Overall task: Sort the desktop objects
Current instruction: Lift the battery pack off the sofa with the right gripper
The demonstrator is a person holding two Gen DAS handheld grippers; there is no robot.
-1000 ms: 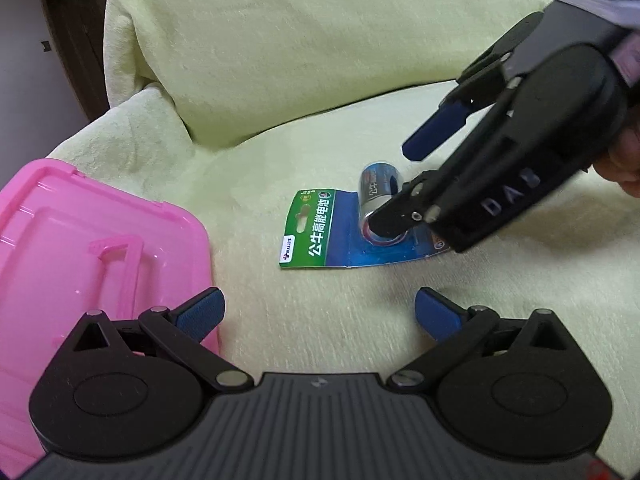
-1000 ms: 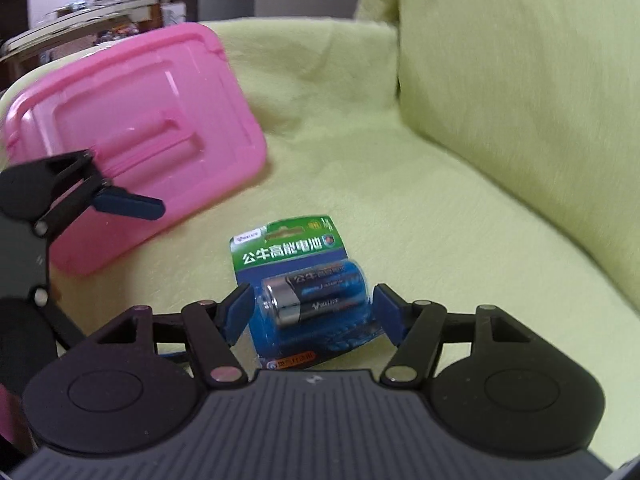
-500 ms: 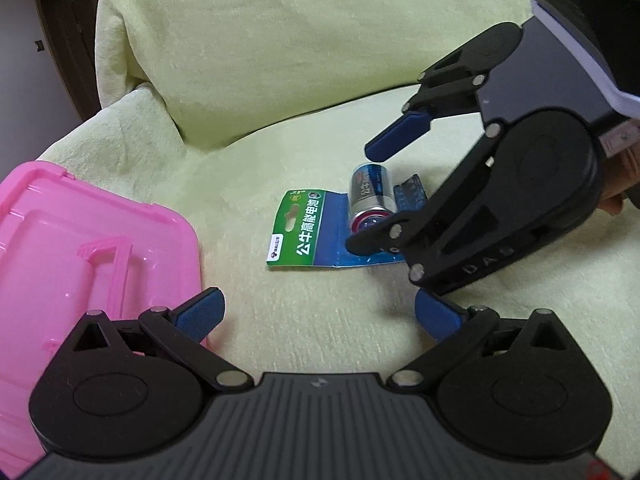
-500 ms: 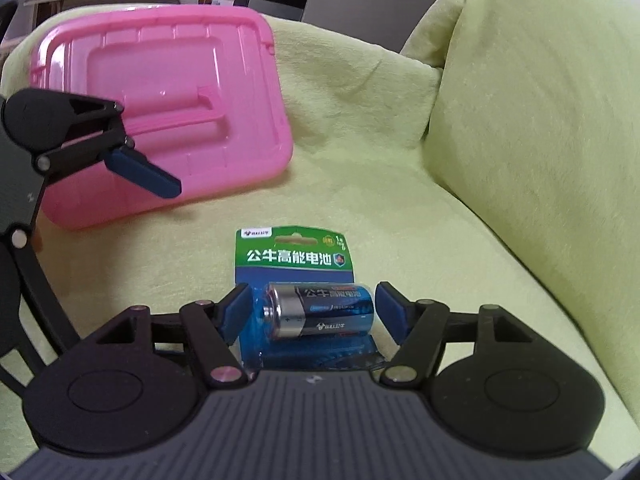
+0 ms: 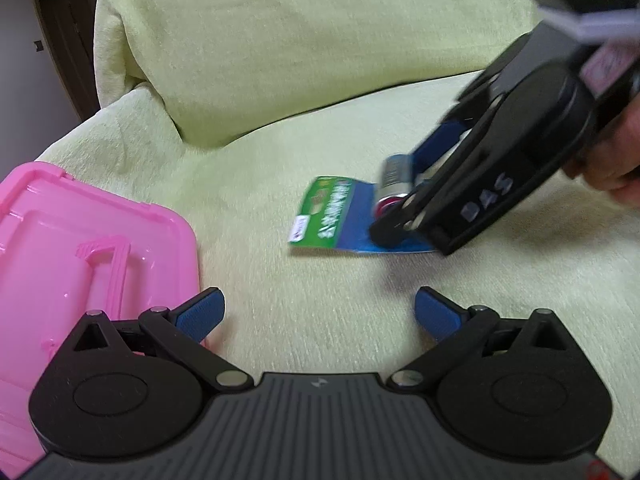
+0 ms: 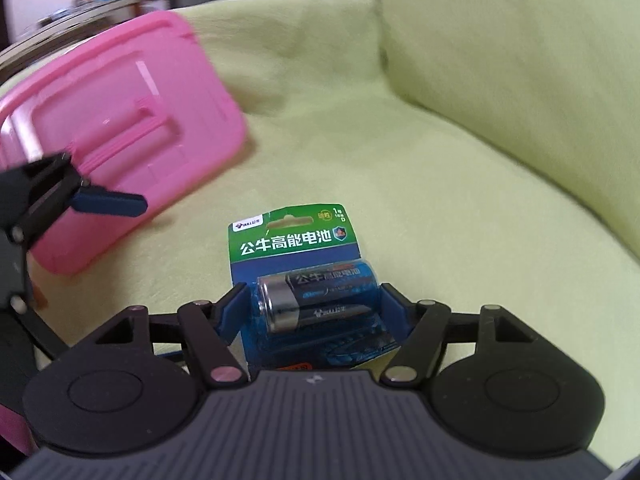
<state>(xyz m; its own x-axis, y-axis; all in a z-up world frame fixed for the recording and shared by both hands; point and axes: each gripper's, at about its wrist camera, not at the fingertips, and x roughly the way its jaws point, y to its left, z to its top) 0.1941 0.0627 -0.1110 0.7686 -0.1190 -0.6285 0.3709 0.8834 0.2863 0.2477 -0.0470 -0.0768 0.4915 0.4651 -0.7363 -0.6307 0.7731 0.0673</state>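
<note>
Battery blister pack (image 6: 298, 276) is the thing I am working on, and it sits right between the fingers of my right gripper (image 6: 310, 304), well to the right of the pink lidded box (image 6: 116, 160) on the yellow-green sofa cover (image 6: 440, 184). The blue pads (image 6: 230, 308) press against both ends of the bubble, so I read the right jaws as closed on the pack. The two batteries (image 6: 316, 300) lie crosswise to the gripper, their long axis running from pad to pad, while the card's long axis points away from me toward the sofa back. From the left wrist view the same pack (image 5: 332, 216) shows slightly blurred beyond the box (image 5: 80, 248), with the right gripper (image 5: 408, 192) over its blue end and a hand (image 5: 612, 160) behind it. My left gripper (image 5: 320, 312) is empty with its jaws wide apart, just beside the box's near corner, so it is the nearer one to the lid. The card's green header reads 公牛高能电池 with a small 1号 and D mark. DAS is moulded on the right gripper's side. I judge the next move to be carrying the pack toward the box.
</note>
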